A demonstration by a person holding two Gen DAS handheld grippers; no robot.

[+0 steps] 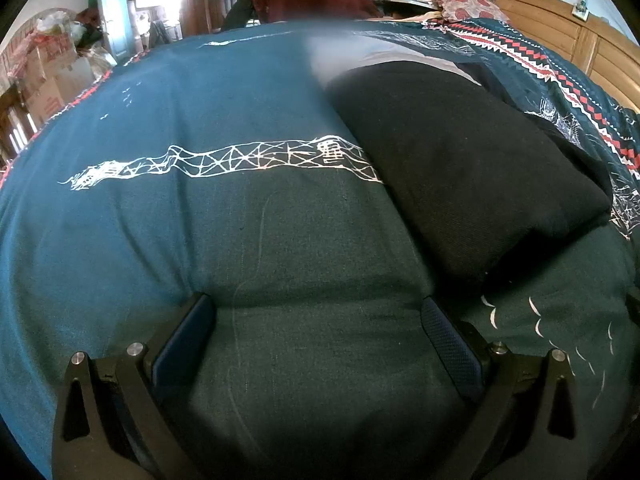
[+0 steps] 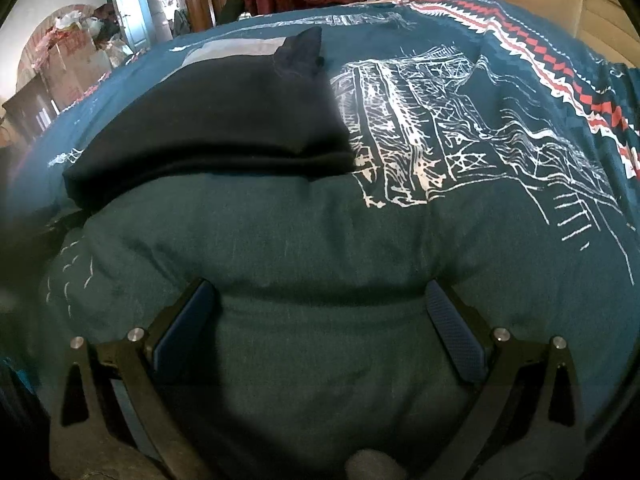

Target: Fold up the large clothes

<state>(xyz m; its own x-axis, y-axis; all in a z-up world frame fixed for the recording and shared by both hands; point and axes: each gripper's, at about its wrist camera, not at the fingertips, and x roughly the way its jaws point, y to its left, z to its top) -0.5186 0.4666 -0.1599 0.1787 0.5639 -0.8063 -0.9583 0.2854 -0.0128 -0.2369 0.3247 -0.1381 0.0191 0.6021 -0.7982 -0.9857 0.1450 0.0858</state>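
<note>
Left wrist view: the left gripper (image 1: 316,320) has its jaws spread wide, grasping nothing, pads pressed down against the teal bedspread (image 1: 168,128). At about two o'clock from it lies the black garment (image 1: 460,168), already folded into a thick, soft-edged block, its near corner just beyond the right pad. A grey layer (image 1: 360,56) shows at the garment's far end (whether part of it or something beneath, I cannot tell).

Right wrist view: the right gripper (image 2: 320,308) is likewise released, jaws wide apart over the bedspread (image 2: 320,232). The garment (image 2: 224,120) sits at eleven o'clock, its near edge a rounded fold, one dark corner (image 2: 304,50) sticking up at the far end. White line-print (image 2: 440,128) lies beside it at one o'clock.
</note>
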